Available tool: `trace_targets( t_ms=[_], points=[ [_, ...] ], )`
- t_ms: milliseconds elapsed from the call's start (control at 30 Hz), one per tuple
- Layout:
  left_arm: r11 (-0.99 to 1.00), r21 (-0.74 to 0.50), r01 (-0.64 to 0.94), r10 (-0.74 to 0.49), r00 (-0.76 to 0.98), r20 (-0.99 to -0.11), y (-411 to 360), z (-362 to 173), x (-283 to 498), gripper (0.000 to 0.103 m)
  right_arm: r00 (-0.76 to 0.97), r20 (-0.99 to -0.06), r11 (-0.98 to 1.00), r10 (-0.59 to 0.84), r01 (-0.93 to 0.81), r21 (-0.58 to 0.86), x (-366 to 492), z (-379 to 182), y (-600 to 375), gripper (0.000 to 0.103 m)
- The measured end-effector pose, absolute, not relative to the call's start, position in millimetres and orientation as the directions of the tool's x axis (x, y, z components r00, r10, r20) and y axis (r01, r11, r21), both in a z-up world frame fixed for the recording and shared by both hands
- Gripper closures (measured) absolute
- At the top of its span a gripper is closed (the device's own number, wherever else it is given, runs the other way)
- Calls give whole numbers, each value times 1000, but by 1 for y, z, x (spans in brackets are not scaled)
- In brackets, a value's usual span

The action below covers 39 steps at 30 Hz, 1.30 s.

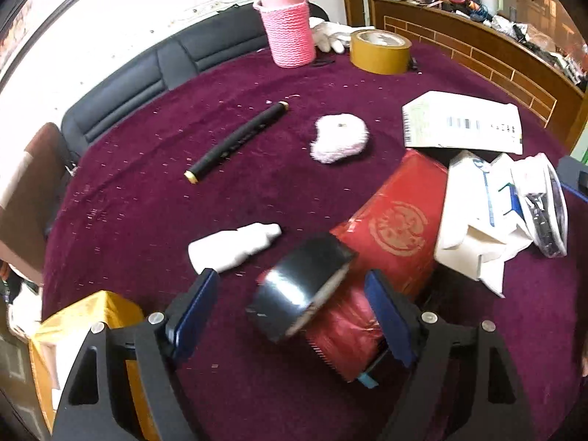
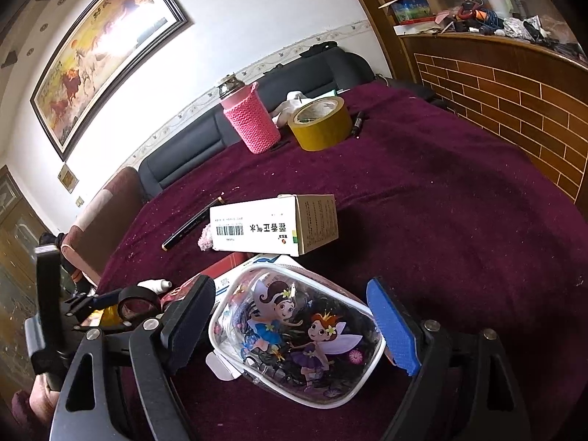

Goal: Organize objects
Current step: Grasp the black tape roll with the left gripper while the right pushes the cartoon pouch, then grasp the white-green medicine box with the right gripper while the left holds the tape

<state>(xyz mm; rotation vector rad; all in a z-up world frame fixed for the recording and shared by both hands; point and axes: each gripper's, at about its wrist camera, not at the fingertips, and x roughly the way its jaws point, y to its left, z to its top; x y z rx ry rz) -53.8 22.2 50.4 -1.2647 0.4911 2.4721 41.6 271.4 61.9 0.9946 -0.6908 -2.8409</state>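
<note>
Organizing barely begun, by the look of it: most things lie loose across the maroon table. Left gripper spread wide, grasping nothing, hovering over a black tape roll that leans on a red dispenser, neither pad touching. Right gripper likewise released, its fingers straddling a clear fairy pouch lying flat; contact with the pads impossible to confirm, though gaps show on both sides.

Still scattered: black pen and pink puff mid-table, well apart; white bottle just beyond the left finger; red box under a heap of white packets; medicine carton beyond the pouch. Only at the far edge something like a group: pink knit cup, white glove, yellow tape close together. Yellow box at the near left edge.

In the way, judging from here: dispenser crowding the black roll on the right pad's side, packets pressed against the pouch's left.
</note>
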Motion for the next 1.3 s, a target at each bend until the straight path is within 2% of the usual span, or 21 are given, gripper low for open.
trace_targets(
  t_ms=[167,200,233,267,300,333,367,400,433,567,767,1000,1200,1300],
  points=[
    [-900,98,-424,190,-585,-789,21,68,-42,23,-787,-588,-908,-186,-92,409,39,61,269,15],
    [-900,92,-425,198,-589,-784,21,71,-40,28,-786,-590,-909,-186,-90,407,39,61,269,15],
    [-900,91,-427,198,-587,-785,22,72,-38,34,-784,-592,-910,-185,-91,405,38,60,268,15],
    [-900,97,-424,190,-584,-789,23,72,-37,53,-781,-597,-911,-182,-94,401,37,59,268,15],
    [-904,128,-408,157,-596,-787,24,71,-36,61,-779,-600,-912,-180,-96,399,37,59,268,15],
    [-905,136,-404,150,-601,-785,24,71,-36,64,-778,-602,-912,-180,-97,398,37,58,268,15],
    [-907,132,-399,151,-602,-784,22,72,-34,70,-778,-602,-912,-179,-98,398,37,58,269,15],
    [-914,123,-387,150,-602,-784,18,74,-34,81,-780,-600,-911,-178,-99,399,37,57,269,15],
    [-919,114,-378,150,-602,-784,14,76,-33,85,-782,-599,-912,-173,-102,397,37,57,269,15],
    [-931,89,-354,159,-612,-774,1,84,-22,85,-795,-587,-917,-154,-107,384,40,59,270,15],
    [-946,-37,-322,248,-648,-720,-29,115,14,85,-817,-565,-916,-115,-133,378,46,66,277,15],
    [-946,-69,-318,288,-719,-632,-56,147,71,85,-773,-613,-908,-160,-128,399,52,77,292,15],
    [-941,-114,-319,318,-718,-619,-76,149,94,85,-704,-681,-935,-202,-68,347,34,87,285,14],
    [-944,-130,-302,315,-720,-618,-87,145,102,85,-695,-700,-960,-164,-52,276,22,93,275,13]
  ],
)
